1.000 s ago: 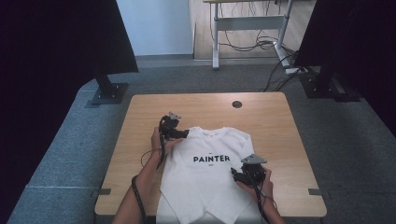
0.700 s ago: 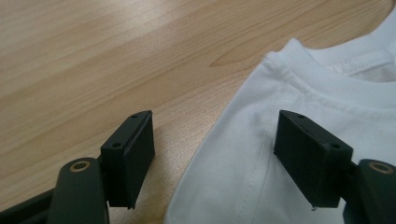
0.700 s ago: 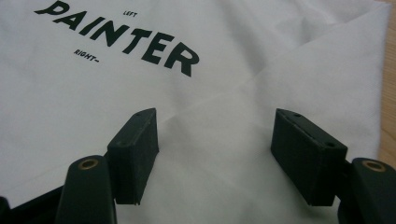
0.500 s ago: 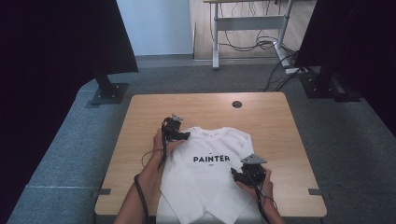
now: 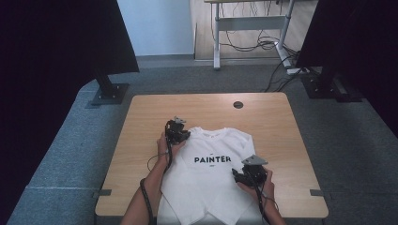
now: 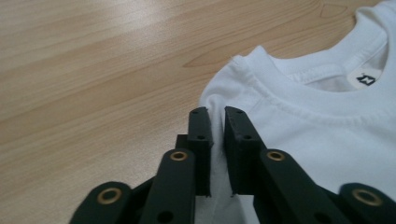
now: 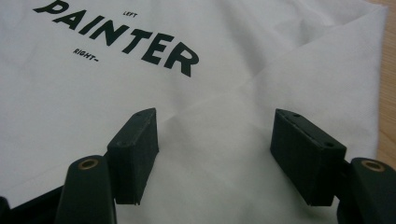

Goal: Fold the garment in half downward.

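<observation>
Your left tool (image 6: 215, 126) pinches the shoulder fold of the white printed cotton T-shirt (image 5: 211, 176), at ten o'clock on the wooden surface (image 5: 141, 122), likely anchoring it. Your right tool (image 7: 219, 154) hovers spread at four o'clock.

left tool (image 6: 216, 140): black jaws, brass rivets | right tool (image 7: 215, 154): black, grey three-cornered plate | black cables | forearms bare

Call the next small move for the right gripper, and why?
Probably lower and shut the right gripper on the white T-shirt. Its jaws stand open over the fabric beside the PAINTER print, while the left gripper already pinches the shoulder edge near the collar.
</observation>
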Demonstrator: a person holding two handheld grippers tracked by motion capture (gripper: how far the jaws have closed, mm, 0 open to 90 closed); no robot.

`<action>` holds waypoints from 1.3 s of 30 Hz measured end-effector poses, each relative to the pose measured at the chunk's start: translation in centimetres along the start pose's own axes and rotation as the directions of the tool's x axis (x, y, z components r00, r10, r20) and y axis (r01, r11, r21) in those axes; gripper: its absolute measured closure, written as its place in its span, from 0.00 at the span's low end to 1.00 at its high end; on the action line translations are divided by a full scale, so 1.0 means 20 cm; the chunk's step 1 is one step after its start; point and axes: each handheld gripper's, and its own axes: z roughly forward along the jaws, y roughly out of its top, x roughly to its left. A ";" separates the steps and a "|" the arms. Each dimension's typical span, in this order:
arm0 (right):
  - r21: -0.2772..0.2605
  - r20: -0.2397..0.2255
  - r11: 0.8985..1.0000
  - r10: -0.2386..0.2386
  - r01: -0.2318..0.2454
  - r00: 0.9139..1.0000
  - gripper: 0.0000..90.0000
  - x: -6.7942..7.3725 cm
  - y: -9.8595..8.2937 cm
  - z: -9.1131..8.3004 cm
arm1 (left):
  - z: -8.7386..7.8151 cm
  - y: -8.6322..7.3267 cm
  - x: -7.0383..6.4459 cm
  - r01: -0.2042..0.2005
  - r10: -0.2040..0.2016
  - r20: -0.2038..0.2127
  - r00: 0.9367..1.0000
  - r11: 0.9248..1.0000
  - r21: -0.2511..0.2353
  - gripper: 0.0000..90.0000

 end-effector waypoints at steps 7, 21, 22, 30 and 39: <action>-0.002 0.001 1.000 -0.002 0.002 1.000 0.35 0.00 0.00 0.00 | -0.01 -0.01 -0.01 0.037 -0.037 0.007 0.999 0.999 -0.005 0.96; 0.000 0.002 1.000 -0.004 0.004 1.000 0.34 0.00 0.00 0.00 | -0.09 0.00 -0.02 0.036 -0.035 0.005 0.999 0.997 -0.071 0.96; 0.000 0.001 1.000 -0.003 0.003 1.000 0.33 0.00 0.00 0.00 | -0.10 0.00 -0.03 0.031 -0.031 0.002 1.000 0.996 -0.080 0.96; 0.001 0.007 1.000 -0.001 0.001 1.000 0.32 0.00 0.00 0.00 | -0.15 0.04 -0.07 0.003 -0.002 0.003 1.000 0.993 -0.120 0.96; -0.048 0.008 0.999 -0.013 0.013 1.000 0.33 -0.05 0.12 -0.02 | -0.15 0.04 -0.07 0.007 -0.006 0.012 1.000 0.992 -0.127 0.96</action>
